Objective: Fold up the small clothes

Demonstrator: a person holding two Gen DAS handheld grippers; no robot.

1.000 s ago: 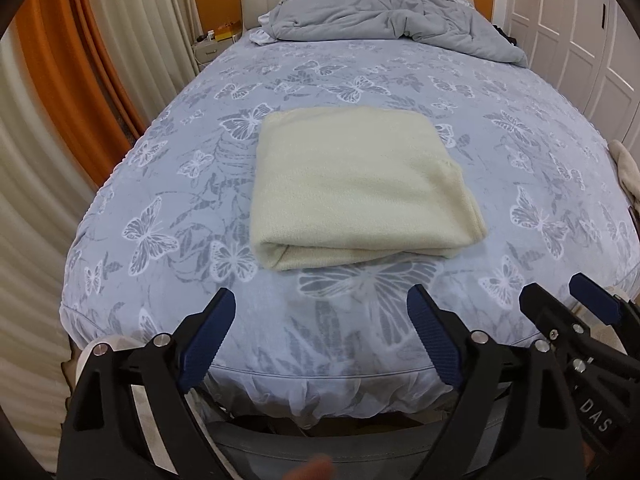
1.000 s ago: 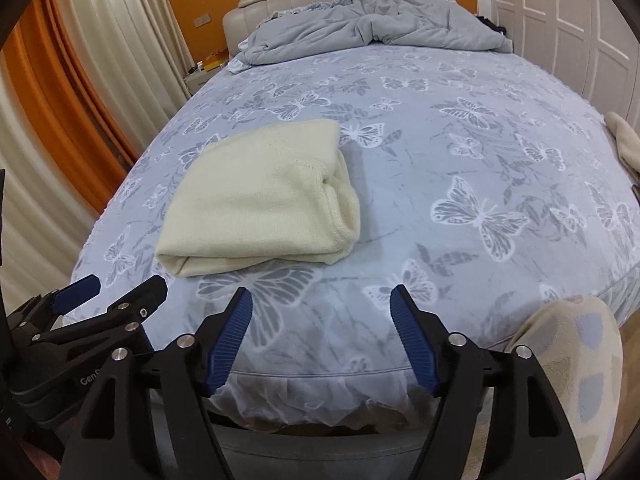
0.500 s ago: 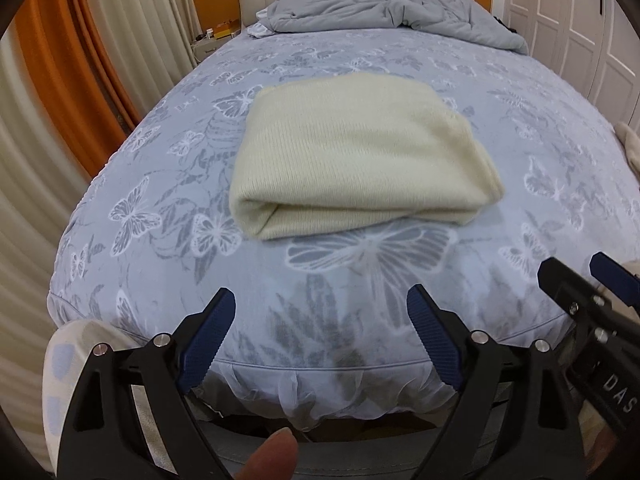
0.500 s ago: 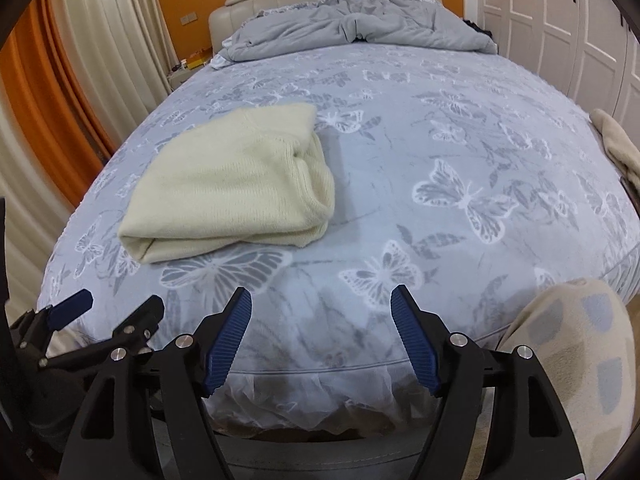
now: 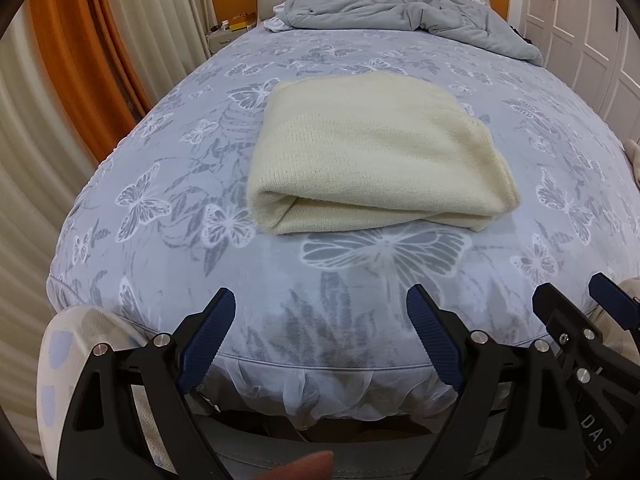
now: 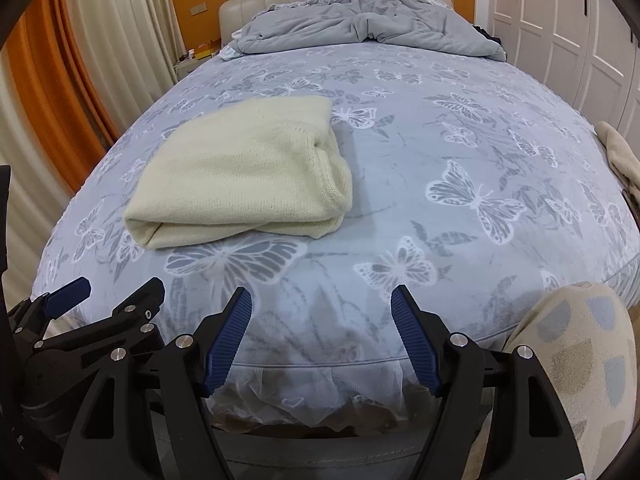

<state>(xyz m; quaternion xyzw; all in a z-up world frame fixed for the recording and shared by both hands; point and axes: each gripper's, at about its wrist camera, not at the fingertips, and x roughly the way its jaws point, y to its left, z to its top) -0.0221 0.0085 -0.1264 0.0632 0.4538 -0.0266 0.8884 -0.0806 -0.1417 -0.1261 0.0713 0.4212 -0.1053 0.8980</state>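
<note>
Both grippers have drawn nearer the bed (image 5: 160, 248) since a second ago. The left gripper (image 5: 320, 332) and right gripper (image 6: 322, 330) gape wide, holding nothing. A cream sweater (image 5: 368, 152) lies folded near the bed's foot, seemingly finished.

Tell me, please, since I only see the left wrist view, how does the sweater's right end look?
Observer: In the right wrist view, the folded sweater ends on its right in a loose rolled bulge with a ribbed edge showing, not a flat fold.
Operator: Thank you. Is the right gripper holding anything?
Observer: No. The right gripper is open by the near edge of the bed, apart from the sweater.
Operator: Is anything else lying on that side?
Observer: Yes, a beige cloth lies at the bed's right edge.
</note>
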